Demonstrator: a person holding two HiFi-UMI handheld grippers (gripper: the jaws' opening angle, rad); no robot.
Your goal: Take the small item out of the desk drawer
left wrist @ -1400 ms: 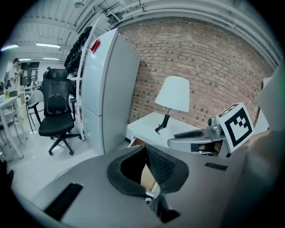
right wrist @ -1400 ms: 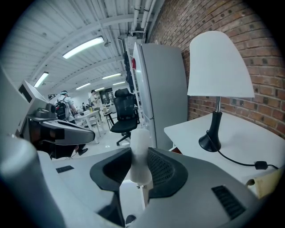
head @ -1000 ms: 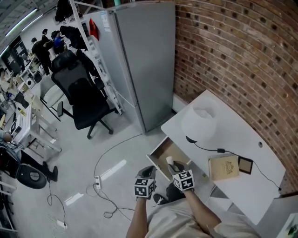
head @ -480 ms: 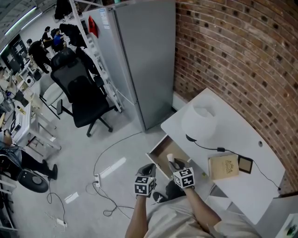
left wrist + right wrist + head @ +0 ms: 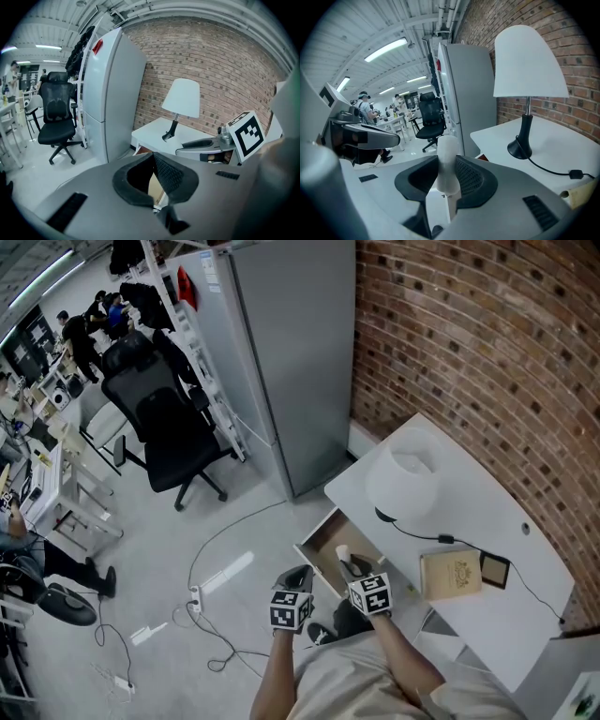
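White and roughly cylindrical, the small item stands upright between the jaws of the right gripper, whose pads press on its lower half. Gripping it low and keeping it vertical looks meant to stop it tipping as it comes clear. In the head view the item is at lower centre of the frame, above the open drawer rather than on its floor. I judge the lift is under way and only the carry-out remains. The drawer juts from the white desk toward the lower left, pulled out far enough for a gripper to reach in from the front. What shows of its wooden inside looks bare, though the right gripper covers part of it, so something more may lie there. The left gripper hangs just below and left of the drawer. Its jaws are drawn together at the tips on nothing, apparently kept aside to leave room.
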